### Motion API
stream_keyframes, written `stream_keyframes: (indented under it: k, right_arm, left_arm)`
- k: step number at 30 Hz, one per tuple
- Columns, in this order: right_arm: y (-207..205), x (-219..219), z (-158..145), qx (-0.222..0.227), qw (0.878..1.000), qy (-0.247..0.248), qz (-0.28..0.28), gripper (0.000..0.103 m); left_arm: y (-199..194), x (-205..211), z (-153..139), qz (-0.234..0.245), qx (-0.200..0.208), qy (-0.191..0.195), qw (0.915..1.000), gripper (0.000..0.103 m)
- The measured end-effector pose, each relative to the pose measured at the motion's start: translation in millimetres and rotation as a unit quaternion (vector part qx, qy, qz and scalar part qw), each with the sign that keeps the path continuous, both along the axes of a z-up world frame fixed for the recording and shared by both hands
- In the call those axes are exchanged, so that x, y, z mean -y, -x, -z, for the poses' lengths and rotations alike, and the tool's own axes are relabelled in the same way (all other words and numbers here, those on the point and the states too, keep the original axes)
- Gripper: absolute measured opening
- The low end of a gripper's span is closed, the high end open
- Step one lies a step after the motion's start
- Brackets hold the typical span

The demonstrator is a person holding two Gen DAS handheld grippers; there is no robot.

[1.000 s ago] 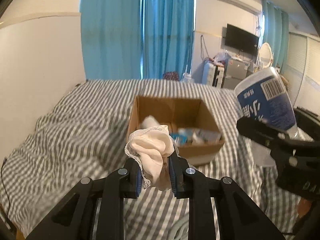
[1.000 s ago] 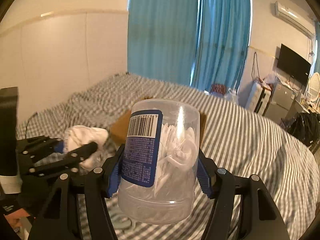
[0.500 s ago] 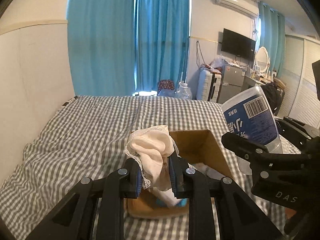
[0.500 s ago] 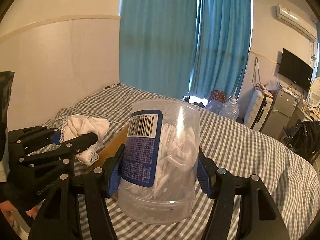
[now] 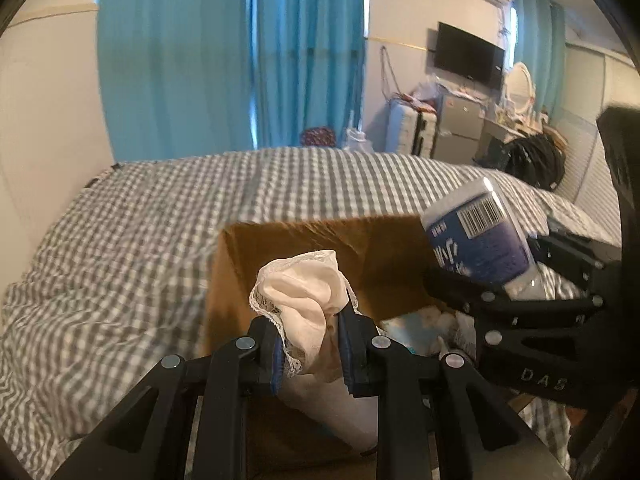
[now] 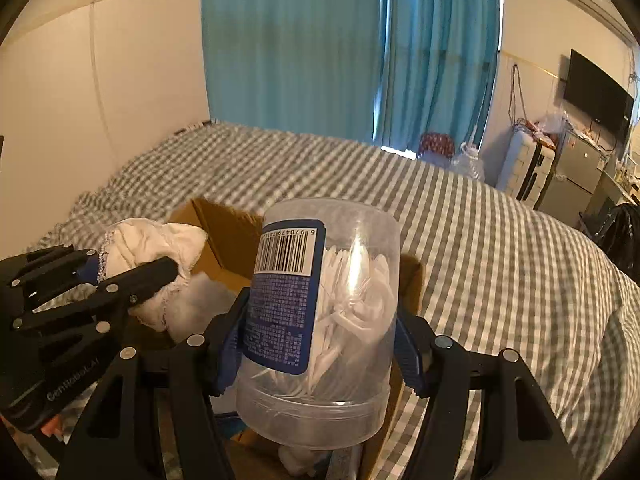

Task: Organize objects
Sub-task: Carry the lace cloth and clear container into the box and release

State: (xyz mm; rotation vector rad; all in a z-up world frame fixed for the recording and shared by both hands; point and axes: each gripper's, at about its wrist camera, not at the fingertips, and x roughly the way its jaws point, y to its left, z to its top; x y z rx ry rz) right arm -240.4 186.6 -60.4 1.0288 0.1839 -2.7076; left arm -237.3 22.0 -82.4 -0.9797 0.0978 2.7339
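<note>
Currently a bunched white cloth (image 5: 308, 300) with a lace edge is pinched between the blue pads of the left gripper (image 5: 312, 350), whose jaws are clenched on it; the cloth sticks up past the fingertips and is held above the open cardboard box (image 5: 288, 240), toward its left side. In the right wrist view the same cloth (image 6: 154, 248) is seen at the tip of the left gripper (image 6: 132, 276), over the left corner of the box (image 6: 224, 232).

A clear plastic jar (image 6: 320, 312) with a blue label and a barcode is grasped across its body by the right gripper (image 6: 320, 344), the pads being pressed on both of its sides. The jar is carried upside down, its lid end nearest the camera, and white pieces are seen inside it. It is held over the right part of the box. From the left wrist view the jar (image 5: 478, 236) is seen tilted at the right edge of the box, clamped in the right gripper (image 5: 512, 288).

Both grippers are angled downward at the box, side by side and close together. The box rests on a bed covered with a grey checked sheet (image 5: 120, 240), and pale packets (image 5: 416, 328) are seen lying inside the box.
</note>
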Motion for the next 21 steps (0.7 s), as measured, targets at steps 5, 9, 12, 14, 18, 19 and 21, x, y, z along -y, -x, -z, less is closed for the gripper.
stream_keyframes:
  k: [5,9,12,14,18,19,21]
  right_arm:
    - [3,-9,5,0.019,0.999,0.029,0.004,0.063]
    - [2,-9,5,0.028,0.999,0.038,0.002,0.064]
    - [-5,-12,-4,0.019,0.999,0.038,0.014,0.075]
    - [-13,-19,-15,0.009,0.999,0.04,0.024,0.078]
    - [-41,-36,-48,-0.011,0.998,0.049,0.031,0.079]
    - [-48,-40,-56,-0.017,0.998,0.048,0.033,0.079]
    - [-67,-45,-74,-0.034,0.998,0.046,0.034,0.081]
  left_arm:
    - [0,-11,12,0.023,0.011,0.01,0.9996,0.022]
    - [-2,-12,8,0.022,0.013,0.016,0.9996,0.028]
    - [-9,-9,0,0.011,0.016,0.006,0.9998,0.056]
    - [-16,-8,-8,-0.002,0.01,0.011,0.9999,0.065]
    - [-45,-8,-30,-0.02,-0.008,0.032,0.9993,0.081]
    - [-54,-8,-37,-0.023,-0.016,0.035,0.999,0.082]
    - [-75,-7,-52,-0.032,-0.026,0.033,0.9986,0.086]
